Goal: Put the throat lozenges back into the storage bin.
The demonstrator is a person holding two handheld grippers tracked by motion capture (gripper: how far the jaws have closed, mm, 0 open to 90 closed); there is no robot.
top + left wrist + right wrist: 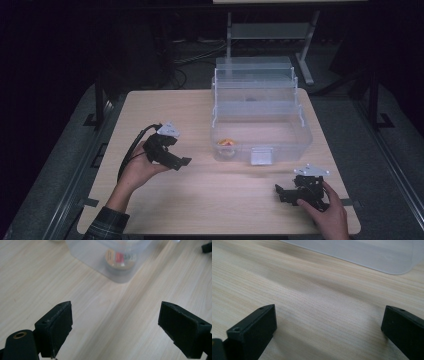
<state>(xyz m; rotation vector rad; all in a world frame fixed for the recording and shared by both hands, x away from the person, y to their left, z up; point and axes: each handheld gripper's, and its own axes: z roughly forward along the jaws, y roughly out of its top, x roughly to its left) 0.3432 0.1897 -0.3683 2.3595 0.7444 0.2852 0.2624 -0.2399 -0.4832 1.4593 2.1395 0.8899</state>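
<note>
A clear plastic storage box (299,134) with its tiered lid swung open stands on the far right half of the wooden table (165,115). Inside its front left corner lies a small round roll with an orange and red label (226,143), which the left gripper view shows through the box wall (120,258). My left gripper (182,162) is held over the table left of the box, jaws wide apart and empty (115,325). My right gripper (280,192) sits low at the front right, jaws also wide apart over bare wood (329,327).
A white latch tab (261,156) hangs on the box's front wall. The box's near corner (387,257) lies just ahead of the right gripper. A metal stand (270,30) and cables sit on the dark floor behind the table.
</note>
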